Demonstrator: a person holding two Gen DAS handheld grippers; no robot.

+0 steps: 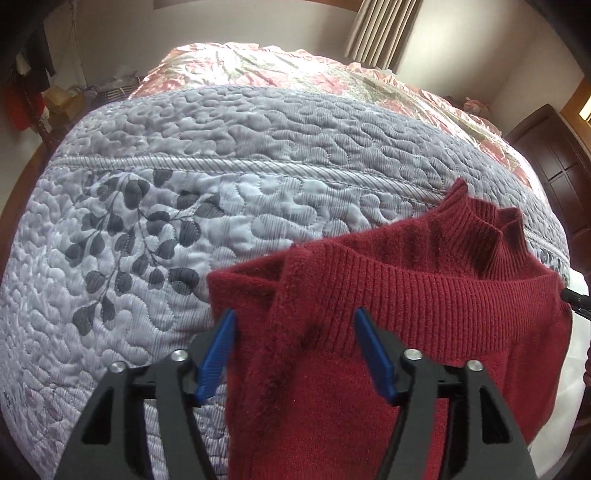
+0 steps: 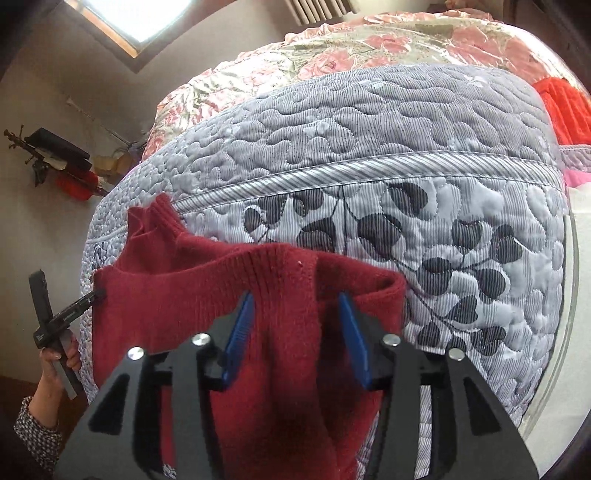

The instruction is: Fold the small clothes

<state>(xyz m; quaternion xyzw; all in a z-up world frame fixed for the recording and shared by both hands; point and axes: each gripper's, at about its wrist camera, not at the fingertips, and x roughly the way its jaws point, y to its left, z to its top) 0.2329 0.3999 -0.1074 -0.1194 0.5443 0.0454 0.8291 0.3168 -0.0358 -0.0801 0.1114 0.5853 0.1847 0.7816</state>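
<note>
Both tongs are spread wide, gripping nothing. The dark red sweater (image 1: 388, 314) lies on the grey quilt (image 1: 184, 221), its bunched fabric running up between the left gripper (image 1: 295, 350) fingers and likewise between the right gripper (image 2: 297, 332) fingers, collar out past the tips.

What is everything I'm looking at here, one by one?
Sweater: one, dark red, ribbed collar, on the near part of the bed, between both tools' fingers.
Quilt: one, grey with dark leaf print, covering the bed.
Floral cover: one, pink and green, at the far end of the bed.
Orange-red fabric: one piece, at the quilt's far right edge.
Curtain: one, beige, far wall.
Left tool: black with blue fingers, open around the sweater.
Right tool: same, open.
Hand: one, holding the left tool.
</note>
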